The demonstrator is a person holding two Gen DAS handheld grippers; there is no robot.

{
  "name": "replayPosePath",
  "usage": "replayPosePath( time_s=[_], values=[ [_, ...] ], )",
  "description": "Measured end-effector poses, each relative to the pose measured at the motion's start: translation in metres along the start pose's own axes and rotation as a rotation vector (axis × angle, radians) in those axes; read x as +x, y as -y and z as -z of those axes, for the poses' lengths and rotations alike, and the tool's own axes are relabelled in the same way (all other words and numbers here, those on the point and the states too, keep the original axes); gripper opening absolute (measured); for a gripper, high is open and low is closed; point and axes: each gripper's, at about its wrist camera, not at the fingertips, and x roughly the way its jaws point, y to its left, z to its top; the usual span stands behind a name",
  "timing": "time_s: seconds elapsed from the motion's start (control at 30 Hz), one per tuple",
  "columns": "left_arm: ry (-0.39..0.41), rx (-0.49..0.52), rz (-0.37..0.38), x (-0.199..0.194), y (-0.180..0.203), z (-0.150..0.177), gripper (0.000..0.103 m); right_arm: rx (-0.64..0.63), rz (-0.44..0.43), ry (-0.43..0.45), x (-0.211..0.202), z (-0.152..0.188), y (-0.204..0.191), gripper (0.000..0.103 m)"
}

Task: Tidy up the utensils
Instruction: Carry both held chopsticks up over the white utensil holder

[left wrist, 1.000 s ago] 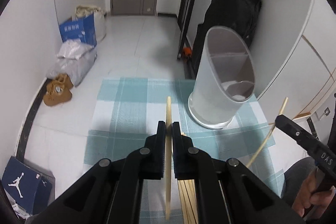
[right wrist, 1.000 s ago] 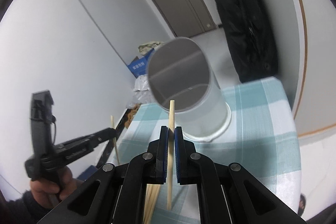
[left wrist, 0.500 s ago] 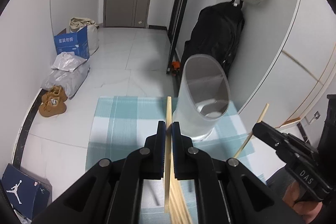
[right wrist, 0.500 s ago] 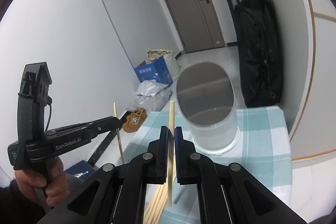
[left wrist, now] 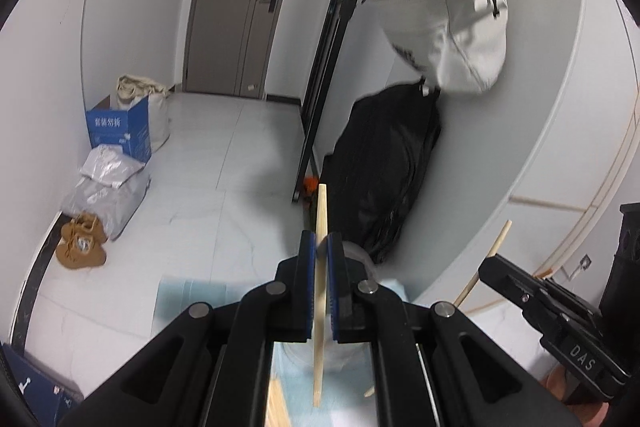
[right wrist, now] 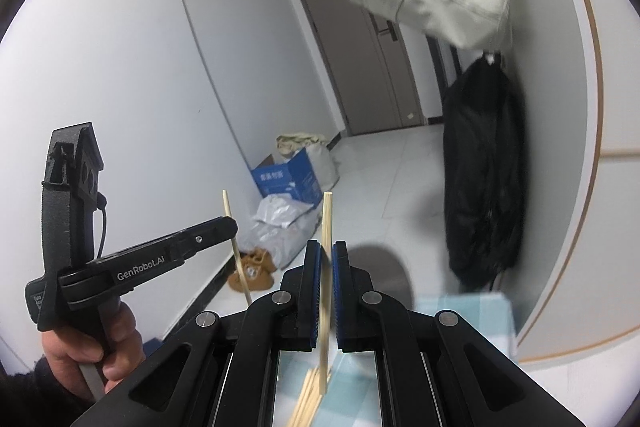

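Note:
My left gripper [left wrist: 321, 251] is shut on a pale wooden chopstick [left wrist: 320, 239] held upright, high above the table. My right gripper [right wrist: 326, 255] is shut on a second chopstick [right wrist: 326, 267], also upright. The right gripper also shows at the right of the left wrist view [left wrist: 492, 267], its chopstick [left wrist: 486, 263] slanted. The left gripper shows at the left of the right wrist view [right wrist: 228, 227] with its chopstick [right wrist: 236, 247]. The translucent white utensil holder [left wrist: 360, 259] is mostly hidden behind my left jaws. Several loose chopsticks [right wrist: 308, 399] lie on the checked cloth below.
A teal-and-white checked cloth [left wrist: 188, 295] covers the table. On the floor beyond are a blue box [left wrist: 118, 131], grey bags [left wrist: 106, 187] and brown shoes [left wrist: 80, 247]. A black bag [left wrist: 380, 171] leans on the right wall under a hanging white bag [left wrist: 448, 23].
Both grippers have risen and tilted up with their chopsticks. The utensil holder and the cloth have dropped low in both views, now largely behind the jaws.

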Motion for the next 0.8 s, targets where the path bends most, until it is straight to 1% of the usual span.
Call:
replayPosePath(
  time_s=[0.1,0.2,0.33,0.47,0.6,0.7,0.8],
  values=[
    [0.061,0.014,-0.011,0.010,0.005,-0.019,0.002,0.001,0.014,0.012,0.010,-0.024,0.006,0.005],
    [0.107,0.007,-0.017,0.020,0.003,-0.031,0.002,-0.021,0.031,0.021,0.025,-0.040,0.011,0.005],
    [0.136,-0.004,-0.015,0.038,-0.003,-0.039,0.002,-0.037,0.045,0.025,0.045,-0.057,0.017,0.005],
    [0.139,-0.004,0.000,0.055,-0.007,-0.037,0.002,-0.028,0.048,0.033,0.069,-0.067,0.027,0.005],
    [0.126,0.009,0.014,0.068,-0.013,-0.029,0.002,-0.055,0.071,0.033,0.087,-0.065,0.028,0.005],
    [0.113,0.002,0.042,0.073,-0.018,-0.025,0.002,-0.065,0.068,0.028,0.100,-0.060,0.031,0.005],
    [0.100,0.002,0.052,0.079,-0.021,-0.021,0.002,-0.078,0.063,0.017,0.110,-0.052,0.032,0.005]
  ],
)
